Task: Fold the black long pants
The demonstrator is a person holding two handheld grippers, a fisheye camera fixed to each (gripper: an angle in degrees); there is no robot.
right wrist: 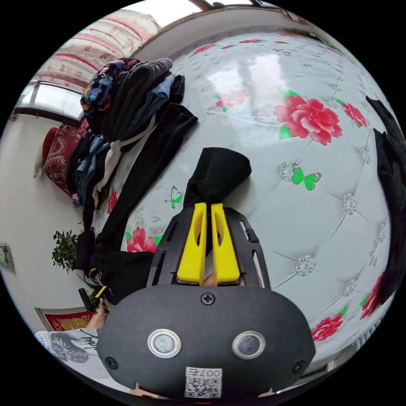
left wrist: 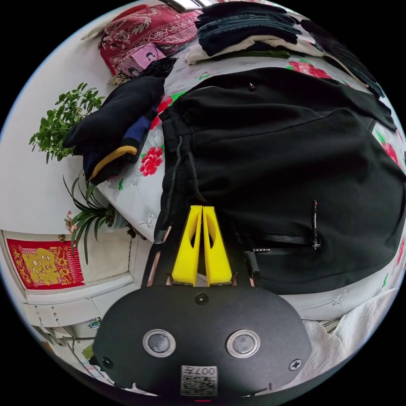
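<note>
Tongs (left wrist: 202,208) pinching black pants (left wrist: 287,169)

Left gripper view: close above the black pants (left wrist: 287,169), facing across the bed (left wrist: 139,198). Right gripper view: near the bedspread (right wrist: 296,203). Shared: clothes pile (right wrist: 122,110), plant (left wrist: 63,122).

Floral bed (right wrist: 270,237), white wall (left wrist: 25,194), plants (left wrist: 63,120).

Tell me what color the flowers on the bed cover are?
Red flowers with green leaves, clearest in the right gripper view.
</note>
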